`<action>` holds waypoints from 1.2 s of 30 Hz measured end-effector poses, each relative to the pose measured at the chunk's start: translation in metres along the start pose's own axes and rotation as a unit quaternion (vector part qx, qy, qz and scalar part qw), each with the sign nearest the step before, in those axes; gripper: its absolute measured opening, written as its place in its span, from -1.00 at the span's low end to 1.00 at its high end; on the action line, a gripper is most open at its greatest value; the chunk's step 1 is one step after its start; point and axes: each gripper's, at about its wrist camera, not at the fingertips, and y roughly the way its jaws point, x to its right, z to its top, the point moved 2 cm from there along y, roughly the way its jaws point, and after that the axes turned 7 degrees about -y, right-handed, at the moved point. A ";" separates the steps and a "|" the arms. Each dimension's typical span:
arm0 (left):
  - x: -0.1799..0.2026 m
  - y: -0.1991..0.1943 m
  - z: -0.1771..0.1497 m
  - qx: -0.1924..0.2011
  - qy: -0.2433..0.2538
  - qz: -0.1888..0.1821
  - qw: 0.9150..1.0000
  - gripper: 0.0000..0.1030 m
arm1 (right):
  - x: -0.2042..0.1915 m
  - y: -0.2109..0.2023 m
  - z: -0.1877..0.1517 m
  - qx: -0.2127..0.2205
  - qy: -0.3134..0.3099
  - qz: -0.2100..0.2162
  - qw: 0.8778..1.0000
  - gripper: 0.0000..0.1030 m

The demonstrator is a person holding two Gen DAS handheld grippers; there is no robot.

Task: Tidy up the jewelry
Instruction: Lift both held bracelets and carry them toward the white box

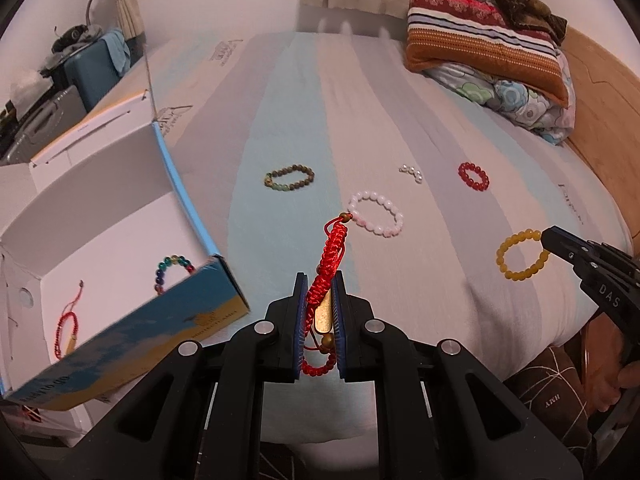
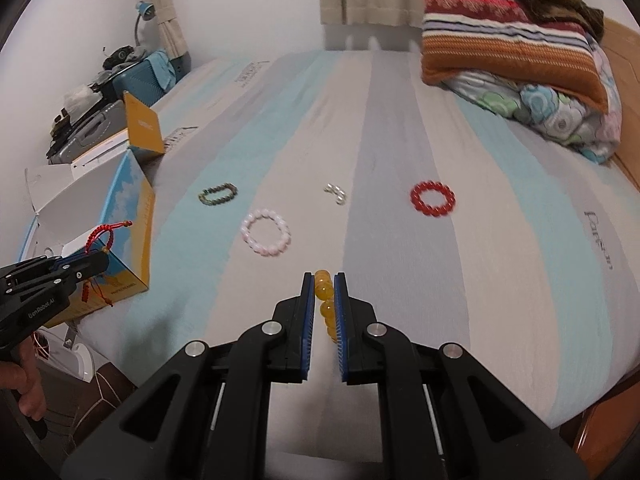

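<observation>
My left gripper point(image 1: 320, 280) is shut on a red braided cord bracelet point(image 1: 330, 256) with a gold charm, held above the bed beside the open box point(image 1: 120, 184); it also shows in the right wrist view point(image 2: 105, 236). The box holds a rainbow bead bracelet point(image 1: 173, 270) and a thin red cord bracelet point(image 1: 66, 330). My right gripper point(image 2: 323, 280) is shut on the yellow bead bracelet point(image 2: 325, 300), which lies on the bed point(image 1: 520, 256). On the bed lie a pink bead bracelet point(image 1: 376, 214), a brown bead bracelet point(image 1: 289, 178), a red bead bracelet point(image 1: 474, 176) and a small pearl piece point(image 1: 412, 172).
Stacked pillows and a folded quilt point(image 1: 488, 48) sit at the far right of the striped bedsheet point(image 1: 360, 100). A blue suitcase point(image 1: 96, 68) and clutter stand beyond the box at the left. A wooden bed frame point(image 1: 600, 100) runs along the right.
</observation>
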 end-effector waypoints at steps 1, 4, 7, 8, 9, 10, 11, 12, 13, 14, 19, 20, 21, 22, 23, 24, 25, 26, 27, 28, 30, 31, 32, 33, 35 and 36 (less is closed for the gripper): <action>-0.003 -0.003 0.002 0.002 -0.001 0.000 1.000 -0.79 | -0.003 0.000 0.002 0.001 -0.002 0.001 1.000 -0.82; -0.009 -0.009 0.005 0.007 -0.002 0.003 1.000 -0.79 | -0.015 0.000 0.009 0.004 -0.008 0.006 1.000 -0.82; -0.016 -0.016 0.009 0.012 -0.006 0.006 1.000 -0.79 | -0.028 -0.001 0.018 0.009 -0.014 0.011 1.000 -0.82; -0.019 -0.018 0.010 0.014 -0.007 0.007 1.000 -0.79 | -0.032 -0.002 0.020 0.011 -0.016 0.012 1.000 -0.82; -0.021 -0.020 0.011 0.015 -0.008 0.008 1.000 -0.79 | -0.036 -0.003 0.024 0.014 -0.018 0.014 1.000 -0.82; -0.023 -0.022 0.012 0.016 -0.008 0.010 1.000 -0.79 | -0.041 -0.004 0.027 0.016 -0.021 0.016 1.000 -0.82; -0.027 -0.024 0.013 0.018 -0.010 0.012 1.000 -0.79 | -0.044 -0.004 0.028 0.018 -0.024 0.017 0.999 -0.82; -0.030 -0.026 0.014 0.018 -0.012 0.013 1.000 -0.79 | -0.048 -0.005 0.031 0.020 -0.026 0.018 0.999 -0.82; -0.033 -0.028 0.015 0.020 -0.013 0.014 1.000 -0.79 | -0.053 -0.006 0.035 0.021 -0.029 0.020 0.999 -0.82; -0.035 -0.029 0.016 0.021 -0.014 0.016 1.000 -0.79 | -0.055 -0.006 0.037 0.022 -0.031 0.021 0.999 -0.82; -0.052 -0.039 0.020 0.023 -0.031 0.024 0.999 -0.79 | -0.077 -0.006 0.052 0.027 -0.048 0.023 0.998 -0.82; -0.057 -0.041 0.022 0.025 -0.034 0.027 0.999 -0.79 | -0.082 -0.006 0.055 0.027 -0.051 0.024 0.998 -0.82; -0.062 -0.043 0.023 0.026 -0.037 0.030 0.999 -0.79 | -0.087 -0.005 0.058 0.028 -0.055 0.025 0.998 -0.82; -0.066 -0.045 0.024 0.027 -0.040 0.032 0.998 -0.79 | -0.093 -0.004 0.061 0.028 -0.058 0.026 0.998 -0.82; -0.070 -0.047 0.025 0.028 -0.044 0.034 0.998 -0.79 | -0.098 -0.003 0.063 0.029 -0.060 0.026 0.997 -0.82; -0.075 -0.048 0.026 0.029 -0.047 0.036 0.998 -0.79 | -0.104 -0.002 0.066 0.029 -0.063 0.029 0.997 -0.82; -0.081 -0.050 0.027 0.030 -0.051 0.037 0.998 -0.79 | -0.109 -0.001 0.069 0.029 -0.066 0.031 0.997 -0.82; -0.088 -0.053 0.028 0.031 -0.056 0.040 0.997 -0.79 | -0.115 0.000 0.071 0.029 -0.070 0.032 0.997 -0.82; -0.092 -0.054 0.029 0.032 -0.059 0.042 0.997 -0.79 | -0.122 0.003 0.074 0.029 -0.076 0.035 0.996 -0.82; -0.100 -0.056 0.030 0.034 -0.065 0.045 0.996 -0.79 | -0.128 0.004 0.077 0.030 -0.080 0.037 0.996 -0.82; -0.111 -0.060 0.030 0.036 -0.073 0.052 0.995 -0.79 | -0.142 0.008 0.084 0.030 -0.088 0.044 0.995 -0.82; -0.118 -0.062 0.030 0.038 -0.077 0.056 0.995 -0.79 | -0.149 0.009 0.088 0.032 -0.091 0.048 0.994 -0.82; -0.126 -0.064 0.030 0.039 -0.082 0.060 0.994 -0.79 | -0.155 0.010 0.091 0.033 -0.093 0.050 0.994 -0.82; -0.131 -0.065 0.030 0.040 -0.085 0.062 0.994 -0.79 | -0.163 0.011 0.095 0.035 -0.096 0.054 0.993 -0.82; -0.147 -0.069 0.030 0.040 -0.095 0.067 0.992 -0.79 | -0.175 0.012 0.103 0.037 -0.101 0.061 0.992 -0.82; -0.153 -0.070 0.029 0.040 -0.099 0.069 0.992 -0.79 | -0.183 0.012 0.107 0.039 -0.105 0.065 0.992 -0.82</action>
